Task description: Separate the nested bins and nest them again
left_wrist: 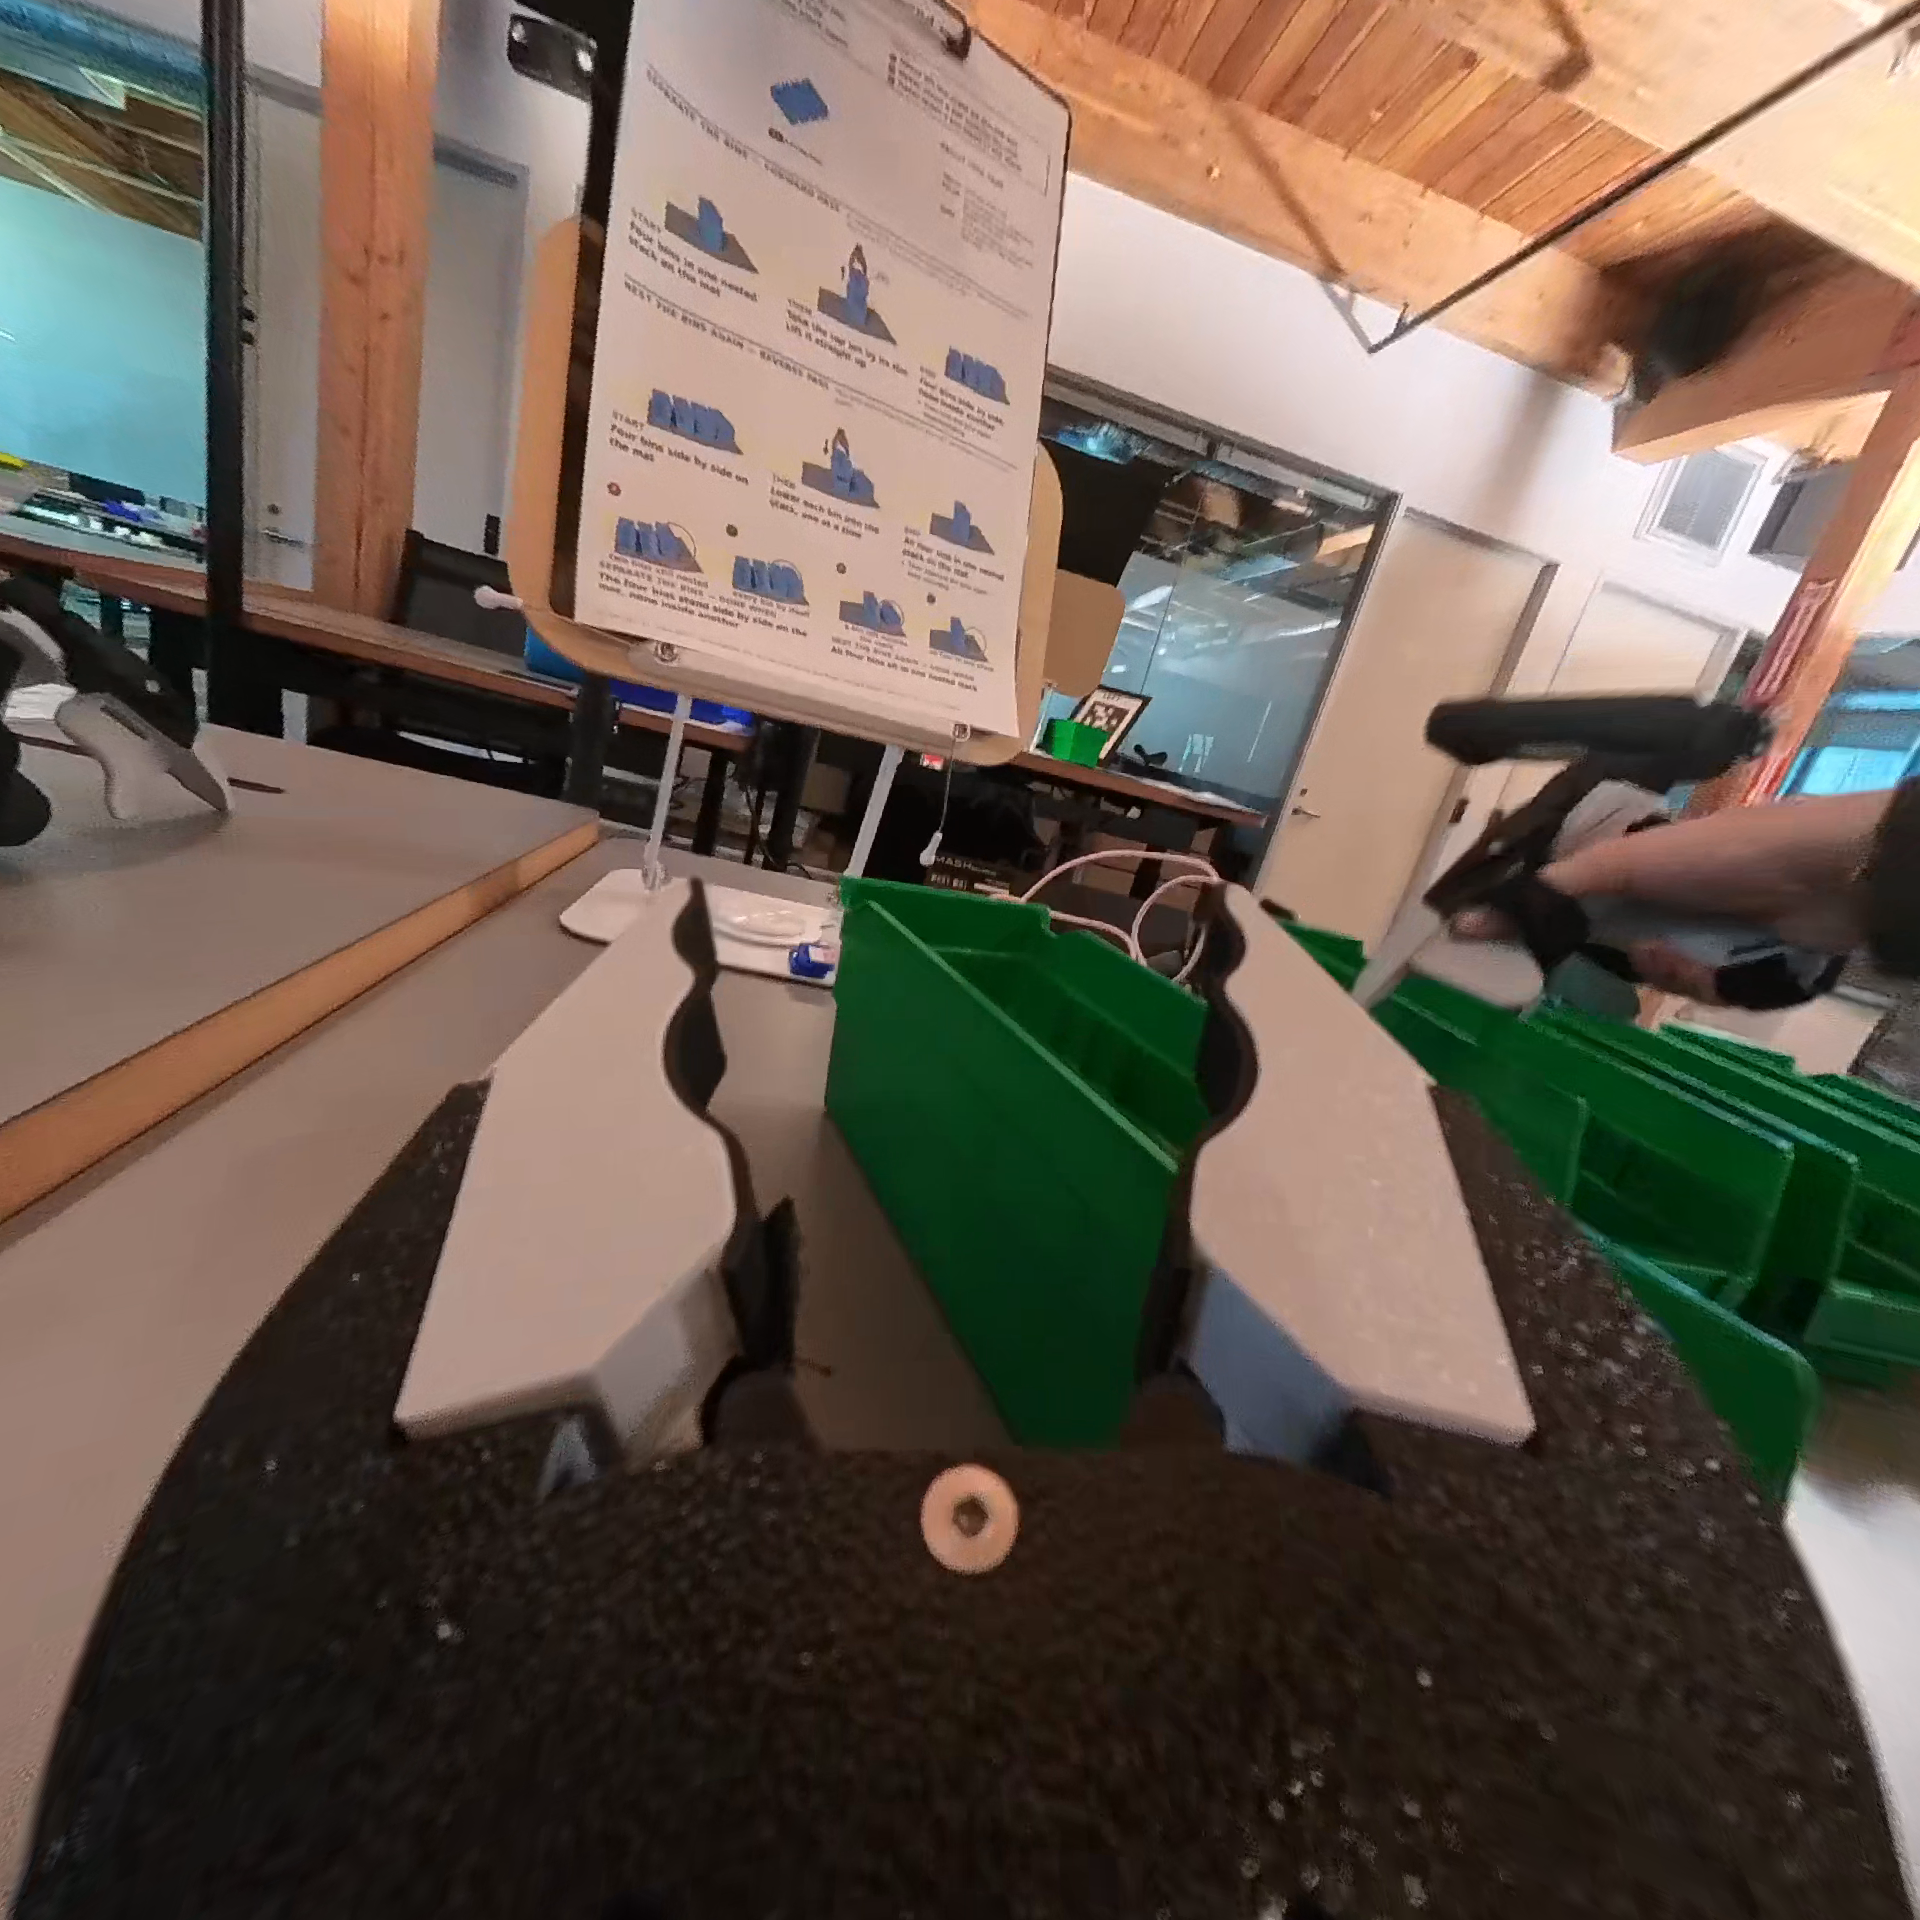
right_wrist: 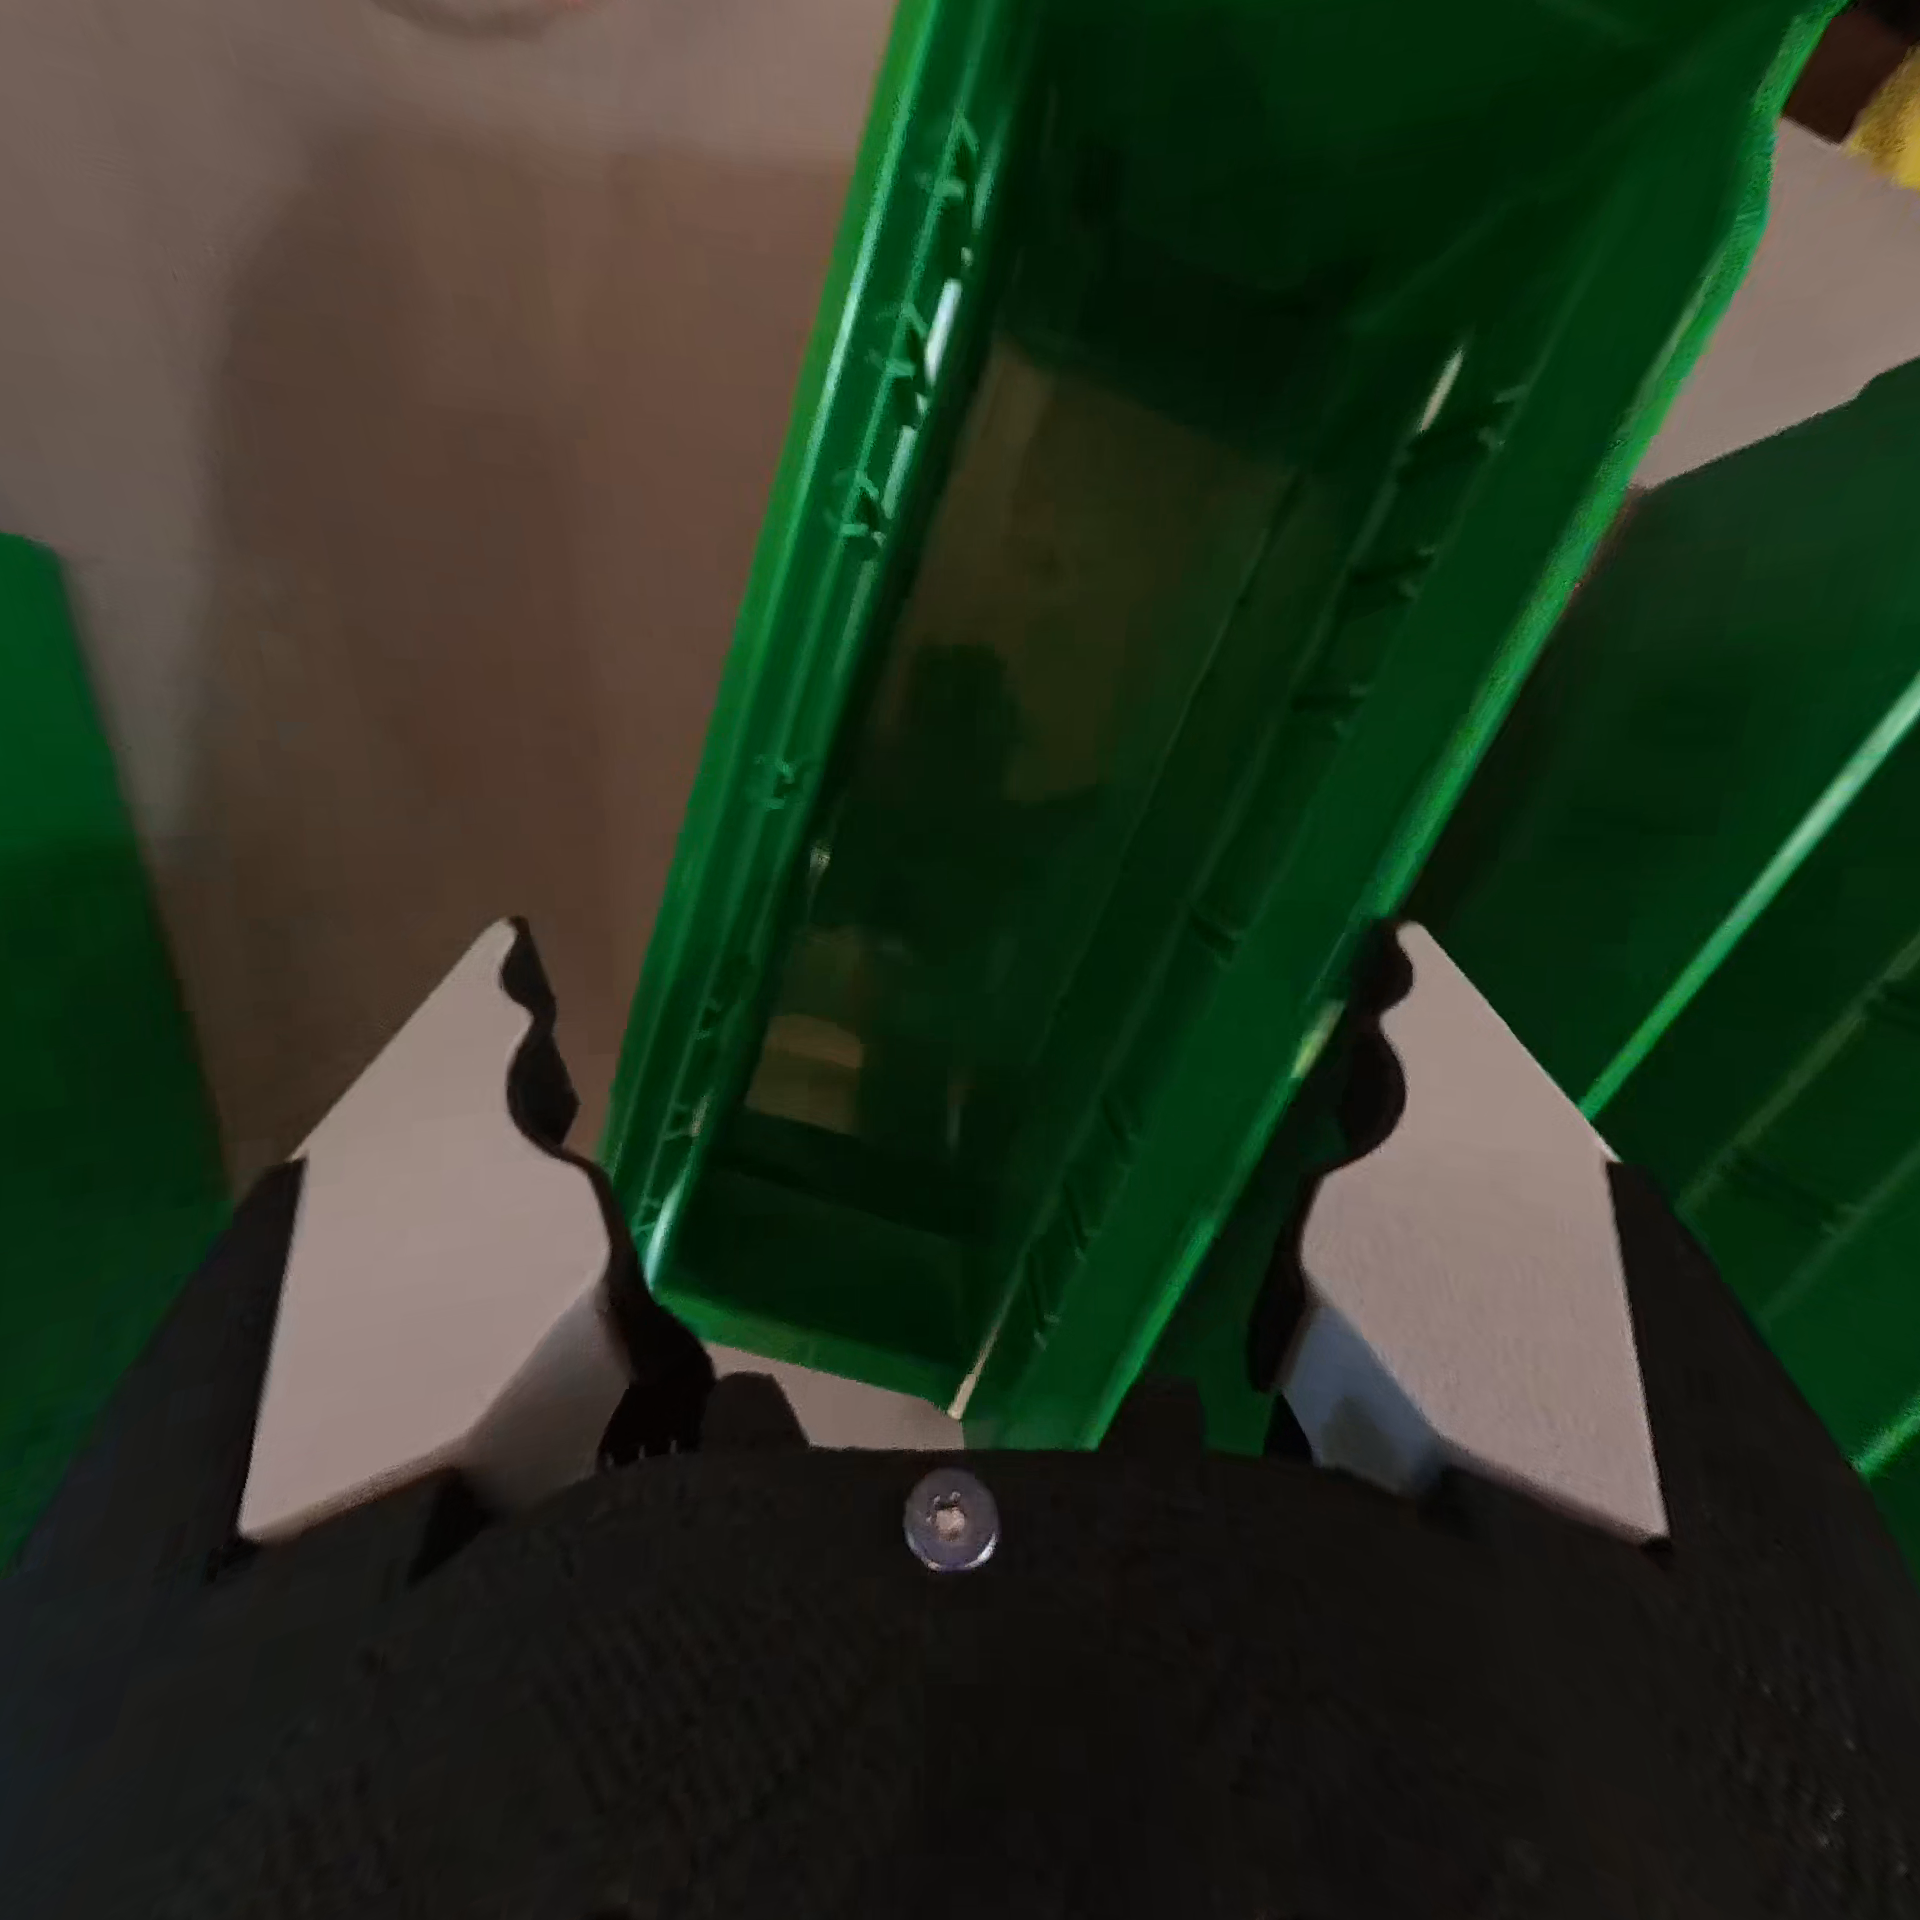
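The left gripper (left_wrist: 961, 1049) filled the foreground of the left wrist view, its pale fingers (left_wrist: 592, 1174) spread wide apart and clamping nothing, with the long side wall of a green bin (left_wrist: 997, 1174) standing between them, nearer the right finger. That bin stood upright on the grey surface (left_wrist: 260, 1299) and its visible inside held nothing. To its right, more green bins (left_wrist: 1662, 1164) sat in a row side by side on the same surface; their insides could not be made out there. Farther right, a hand (left_wrist: 1704, 883) held the right gripper (left_wrist: 1392, 966) above that row, its white tip pointing down toward the bins. Behind the near bin stood an instruction sheet (left_wrist: 821, 353) on a clip stand, with a white cable (left_wrist: 1132, 894) trailing near its base. In the right wrist view the right gripper (right_wrist: 956, 1039) looked down into a long green bin (right_wrist: 1091, 727), which was empty, its bottom shiny. The fingers were parted, straddling the bin's near end, and blur hid whether they touched its walls. Other green bins lay at the left edge (right_wrist: 73, 987) and on the right (right_wrist: 1714, 831).
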`<state>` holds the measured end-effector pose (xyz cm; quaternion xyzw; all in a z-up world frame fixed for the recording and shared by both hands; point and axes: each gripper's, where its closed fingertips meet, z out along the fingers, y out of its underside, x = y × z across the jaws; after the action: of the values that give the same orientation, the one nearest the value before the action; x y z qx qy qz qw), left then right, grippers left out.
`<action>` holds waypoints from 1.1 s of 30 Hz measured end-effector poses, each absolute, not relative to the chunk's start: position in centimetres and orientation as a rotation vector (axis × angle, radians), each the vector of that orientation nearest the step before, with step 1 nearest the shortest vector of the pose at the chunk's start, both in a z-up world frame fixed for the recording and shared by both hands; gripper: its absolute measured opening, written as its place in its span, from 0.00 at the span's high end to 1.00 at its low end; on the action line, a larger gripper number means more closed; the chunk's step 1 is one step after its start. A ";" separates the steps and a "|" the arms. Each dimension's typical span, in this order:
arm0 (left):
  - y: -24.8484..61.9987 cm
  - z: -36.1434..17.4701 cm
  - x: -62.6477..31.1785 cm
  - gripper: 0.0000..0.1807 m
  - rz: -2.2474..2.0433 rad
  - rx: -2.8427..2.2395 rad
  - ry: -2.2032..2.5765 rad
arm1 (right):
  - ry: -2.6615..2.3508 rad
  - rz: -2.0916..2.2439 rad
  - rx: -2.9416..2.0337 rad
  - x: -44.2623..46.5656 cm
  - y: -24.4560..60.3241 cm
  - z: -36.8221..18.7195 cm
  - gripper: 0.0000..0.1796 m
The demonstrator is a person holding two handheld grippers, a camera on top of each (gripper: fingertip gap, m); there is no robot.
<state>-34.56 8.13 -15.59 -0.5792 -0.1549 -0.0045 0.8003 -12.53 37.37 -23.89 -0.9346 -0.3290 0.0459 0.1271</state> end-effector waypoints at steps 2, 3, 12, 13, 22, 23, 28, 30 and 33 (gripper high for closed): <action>7.5 -14.7 -34.7 0.50 -0.032 -1.191 -0.345 | -0.986 0.037 -2.714 -11.7 37.6 -24.4 0.23; 7.1 -14.3 -34.9 0.50 -0.033 -1.166 -0.350 | -0.986 0.032 -2.710 -11.7 37.7 -24.3 0.26; 7.4 -14.7 -35.2 0.55 -0.095 -1.131 -0.425 | -1.029 0.166 -2.534 -14.0 37.3 -21.2 0.42; 7.5 -14.1 -34.7 0.56 -0.172 -1.078 -0.430 | -1.044 0.206 -2.512 -14.6 36.8 -20.3 0.41; 10.5 -13.2 -30.6 0.54 -0.429 -0.961 -0.459 | -1.196 0.478 -2.347 -18.3 30.3 -11.1 0.40; 10.8 -13.1 -30.1 0.54 -0.443 -0.954 -0.450 | -1.217 0.517 -2.334 -18.8 29.2 -10.4 0.40; 11.3 -14.0 -30.4 0.55 -0.346 -1.048 -0.453 | -1.337 0.711 -2.281 -21.8 23.3 -8.6 0.40; 9.6 -13.7 -32.3 0.57 -0.254 -1.032 -0.474 | -1.371 0.771 -2.266 -23.0 21.1 -8.6 0.40; 6.6 -13.5 -35.4 0.57 -0.178 -0.973 -0.535 | -1.419 0.827 -2.267 -24.8 18.3 -9.5 0.40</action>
<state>-35.39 6.56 -13.48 -0.4614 -0.2537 -0.0845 0.8459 -24.84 18.31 -9.52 -0.7981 -0.4994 0.2910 0.1703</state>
